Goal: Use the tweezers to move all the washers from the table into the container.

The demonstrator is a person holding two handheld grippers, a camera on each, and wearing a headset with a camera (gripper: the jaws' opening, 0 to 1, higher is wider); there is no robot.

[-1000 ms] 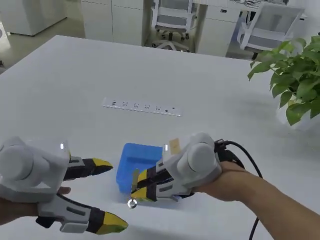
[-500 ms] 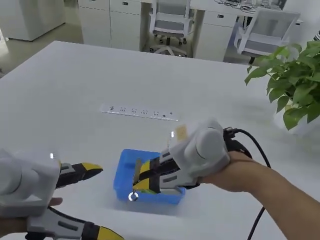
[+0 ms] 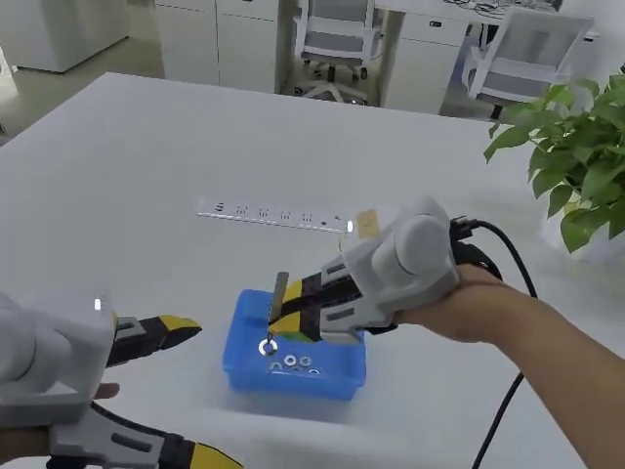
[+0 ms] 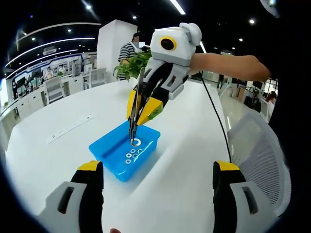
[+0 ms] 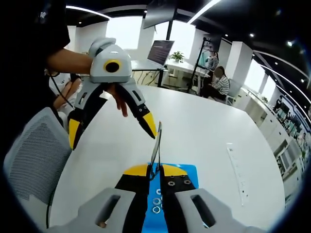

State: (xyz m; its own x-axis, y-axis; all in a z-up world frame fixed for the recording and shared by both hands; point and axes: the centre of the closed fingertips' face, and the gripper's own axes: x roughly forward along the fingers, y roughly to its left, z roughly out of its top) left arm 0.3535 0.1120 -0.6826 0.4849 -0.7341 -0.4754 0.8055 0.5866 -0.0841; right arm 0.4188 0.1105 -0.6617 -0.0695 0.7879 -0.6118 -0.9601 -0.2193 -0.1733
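A blue container [image 3: 342, 375] [image 4: 104, 150] [image 5: 187, 169] sits near the table's front edge with several small washers [image 3: 305, 362] [image 4: 129, 156] [image 5: 171, 183] in it. My right gripper [image 3: 293, 322] [image 4: 141, 109] [image 5: 154, 171] is shut on thin metal tweezers [image 3: 277, 298] [image 4: 134, 109] [image 5: 156, 143], which point down into the container. One washer [image 3: 267, 346] [image 4: 135, 142] sits at the tweezers' tip, just over the container's floor. My left gripper [image 3: 195, 391] [image 4: 158, 167] [image 5: 112, 136] stands open to the left of the container, holding nothing.
A white power strip [image 3: 273, 213] [image 5: 236, 170] lies behind the container. A potted plant [image 3: 576, 166] stands at the table's right edge. Office chairs [image 3: 337, 29] and cabinets are beyond the far edge. A cable [image 3: 503, 391] trails from my right gripper.
My right gripper has carried the tweezers and the washer from the table just in front of the container, up over its front wall and inside. The left gripper has dropped lower in the picture.
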